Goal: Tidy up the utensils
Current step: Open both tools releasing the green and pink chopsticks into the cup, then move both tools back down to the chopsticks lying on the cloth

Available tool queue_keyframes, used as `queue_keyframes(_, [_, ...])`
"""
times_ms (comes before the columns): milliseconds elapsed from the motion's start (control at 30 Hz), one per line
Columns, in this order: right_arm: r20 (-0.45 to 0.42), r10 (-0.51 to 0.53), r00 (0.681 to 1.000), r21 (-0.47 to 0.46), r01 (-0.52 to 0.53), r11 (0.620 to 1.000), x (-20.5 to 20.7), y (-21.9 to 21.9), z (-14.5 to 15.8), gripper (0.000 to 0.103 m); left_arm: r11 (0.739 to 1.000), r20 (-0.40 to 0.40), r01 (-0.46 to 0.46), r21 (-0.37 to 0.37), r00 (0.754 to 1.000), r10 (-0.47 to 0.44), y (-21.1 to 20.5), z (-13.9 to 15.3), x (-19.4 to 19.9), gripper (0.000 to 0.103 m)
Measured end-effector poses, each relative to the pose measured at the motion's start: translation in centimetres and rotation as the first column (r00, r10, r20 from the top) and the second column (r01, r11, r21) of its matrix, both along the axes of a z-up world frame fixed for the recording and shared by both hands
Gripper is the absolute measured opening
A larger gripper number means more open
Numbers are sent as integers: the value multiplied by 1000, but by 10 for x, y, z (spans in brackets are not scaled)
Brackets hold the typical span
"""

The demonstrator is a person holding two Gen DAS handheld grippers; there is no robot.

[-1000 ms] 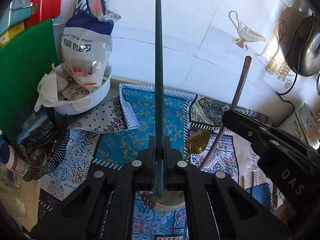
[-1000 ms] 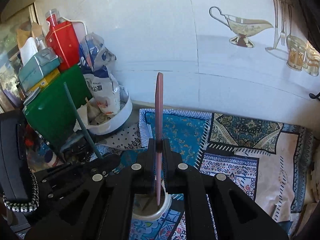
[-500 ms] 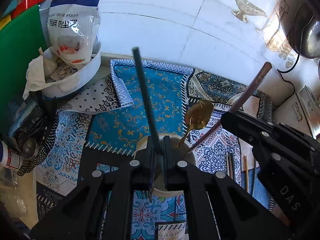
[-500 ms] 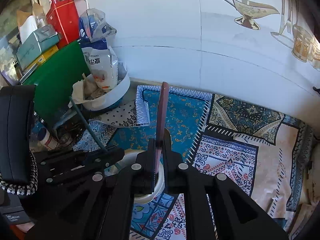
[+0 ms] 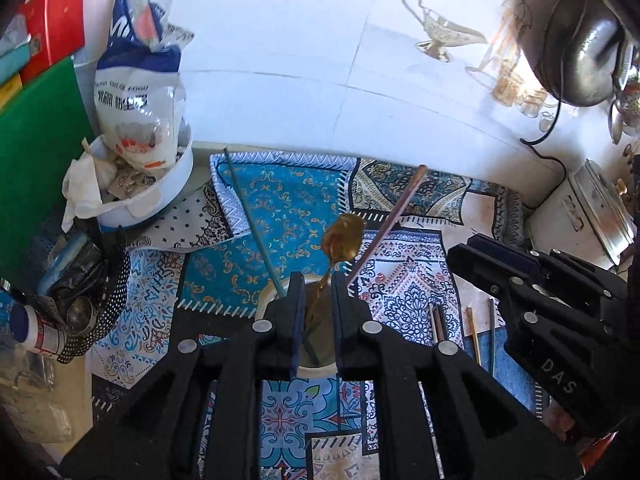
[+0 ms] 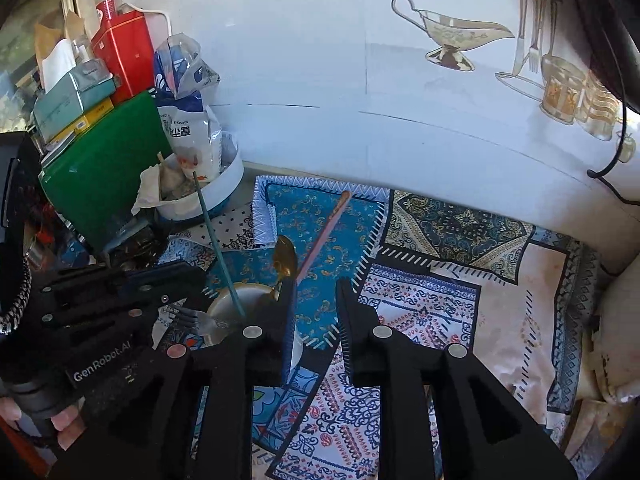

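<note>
Three utensils standing in a cream cup (image 5: 276, 292) on the tabletop: green-handled fork (image 5: 250, 216) leaning left, gold spoon (image 5: 344, 236) upright, brown-handled utensil (image 5: 390, 220) leaning right. Patchwork cloth (image 5: 280, 208) of blue and patterned squares under the cup, white tiled wall (image 5: 280, 60) behind. Far left, white tub (image 5: 168, 188) with a food bag (image 5: 136, 92), green board (image 5: 36, 152). Loose chopsticks (image 5: 438, 320) lying near right. Left tool (image 5: 314, 300) opening, nothing pinched, over the cup. Right tool (image 6: 316, 300) opening too, empty, just right of it. A second earlier, each clamped on a handle; both handles now released into the cup.
</note>
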State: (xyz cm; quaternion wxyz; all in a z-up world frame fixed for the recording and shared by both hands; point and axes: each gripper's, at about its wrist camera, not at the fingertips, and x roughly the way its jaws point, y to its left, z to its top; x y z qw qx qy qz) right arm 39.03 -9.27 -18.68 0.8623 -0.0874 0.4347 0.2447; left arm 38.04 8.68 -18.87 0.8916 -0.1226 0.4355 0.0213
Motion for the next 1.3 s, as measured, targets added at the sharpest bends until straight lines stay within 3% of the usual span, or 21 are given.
queue_keyframes(233, [34, -74, 997, -13, 75, 997, -12, -44, 8, 24, 997, 31, 82, 14, 996, -82, -39, 11, 4, 22])
queue_keyframes(500, [12, -216, 976, -61, 217, 974, -22, -111, -4, 25, 978, -5, 206, -14, 978, -206, -104, -5, 18, 30])
queue_keyframes(667, [-38, -325, 945, -86, 321, 943, -26, -161, -20, 25, 960, -80, 278, -21, 957, -279, -146, -34, 28, 31])
queue_keyframes(900, [-144, -418, 897, -139, 399, 906, -31, -208, -57, 25, 949, -220, 315, -24, 924, -312, -176, -92, 35, 31])
queue_keyframes(1133, [-249, -451, 857, -177, 418, 891, -36, -225, -98, 25, 950, -352, 301, -79, 883, -309, -177, -143, 34, 31])
queue_keyframes(1300, [-305, -442, 844, -184, 403, 897, -34, -224, -117, 25, 950, -387, 297, -98, 868, -311, -179, -160, 29, 31])
